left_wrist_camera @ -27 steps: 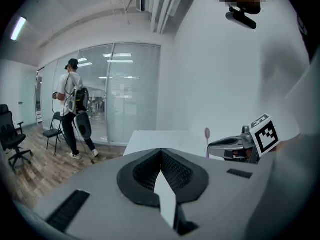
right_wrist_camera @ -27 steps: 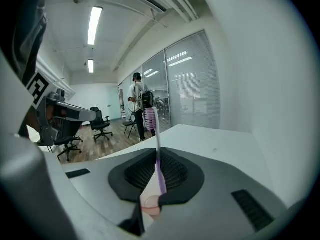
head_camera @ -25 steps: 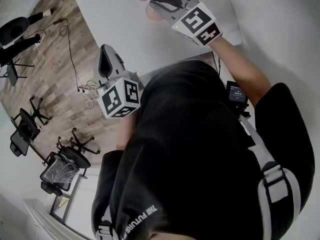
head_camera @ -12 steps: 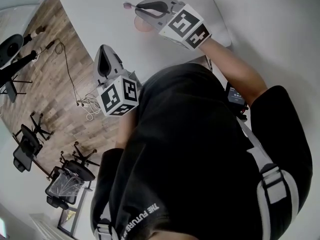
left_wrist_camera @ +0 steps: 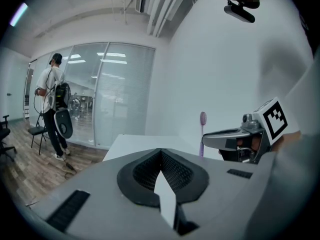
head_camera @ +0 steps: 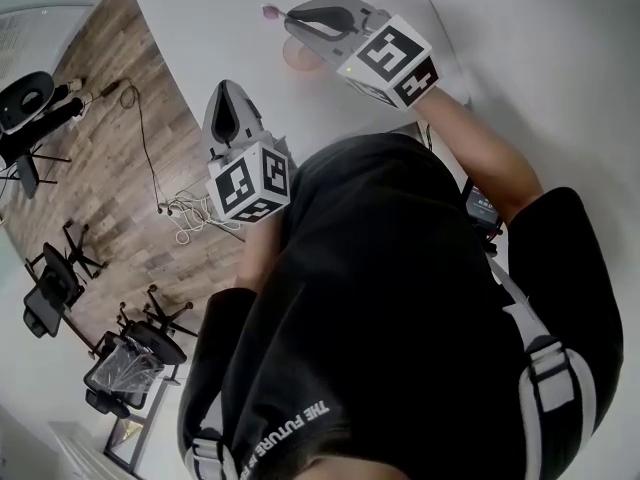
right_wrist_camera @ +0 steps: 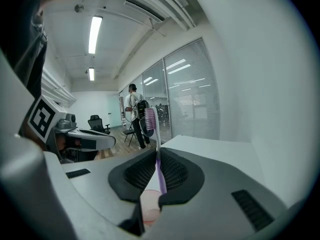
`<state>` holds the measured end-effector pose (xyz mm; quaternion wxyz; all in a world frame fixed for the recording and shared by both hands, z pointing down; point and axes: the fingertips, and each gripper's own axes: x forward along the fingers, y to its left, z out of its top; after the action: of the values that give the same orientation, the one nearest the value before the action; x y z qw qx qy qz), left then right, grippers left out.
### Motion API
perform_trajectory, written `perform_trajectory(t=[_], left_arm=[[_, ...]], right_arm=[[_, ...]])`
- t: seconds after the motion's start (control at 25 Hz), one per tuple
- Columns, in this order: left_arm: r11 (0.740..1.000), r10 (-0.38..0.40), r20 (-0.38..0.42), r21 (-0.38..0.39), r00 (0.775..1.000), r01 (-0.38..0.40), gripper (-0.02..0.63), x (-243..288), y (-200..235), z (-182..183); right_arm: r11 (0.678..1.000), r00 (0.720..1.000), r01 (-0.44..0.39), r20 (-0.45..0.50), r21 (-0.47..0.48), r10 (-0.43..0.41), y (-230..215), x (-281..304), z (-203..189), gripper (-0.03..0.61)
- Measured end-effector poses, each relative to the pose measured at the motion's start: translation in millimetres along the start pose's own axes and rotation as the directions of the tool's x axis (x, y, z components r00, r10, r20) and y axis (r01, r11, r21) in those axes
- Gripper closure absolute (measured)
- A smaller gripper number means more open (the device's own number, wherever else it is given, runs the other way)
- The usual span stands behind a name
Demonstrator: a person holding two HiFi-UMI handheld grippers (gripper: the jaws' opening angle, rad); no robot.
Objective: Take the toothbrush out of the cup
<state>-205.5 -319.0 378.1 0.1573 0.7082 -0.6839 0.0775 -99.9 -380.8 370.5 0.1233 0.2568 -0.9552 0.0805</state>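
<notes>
My right gripper is shut on a purple toothbrush, whose bristle head sticks out past the jaw tips. In the right gripper view the toothbrush stands upright between the shut jaws of the right gripper. A pink cup shows through the gap below them. The cup stands on the white table, just under that gripper. My left gripper hangs at the table's near edge, shut with nothing in it. The left gripper view shows its own jaws together and the toothbrush off to the right.
Wooden floor with office chairs and a cable lies left of the table. A person with a backpack walks by the glass wall in the background. A small black device lies on the table at the right.
The right gripper keeps its hold on the toothbrush above the cup. The left gripper has risen a little toward the table edge. The head camera has shifted slightly.
</notes>
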Motion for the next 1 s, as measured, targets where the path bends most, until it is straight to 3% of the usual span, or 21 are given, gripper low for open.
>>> perform_trajectory(t=[0.6,1.0], left_arm=[[1.0,-0.016,0.038,0.0,0.999,0.016,0.607,3.1,-8.3,13.9],[0.998,-0.06,0.044,0.029,0.997,0.059,0.607,1.1,-22.4,24.0]], right_arm=[[1.0,0.989,0.023,0.144,0.015,-0.025,-12.4,-39.2,71.6,0.537],[0.994,0.973,0.107,0.201,0.036,-0.112,-31.1,-92.2,93.6,0.537]])
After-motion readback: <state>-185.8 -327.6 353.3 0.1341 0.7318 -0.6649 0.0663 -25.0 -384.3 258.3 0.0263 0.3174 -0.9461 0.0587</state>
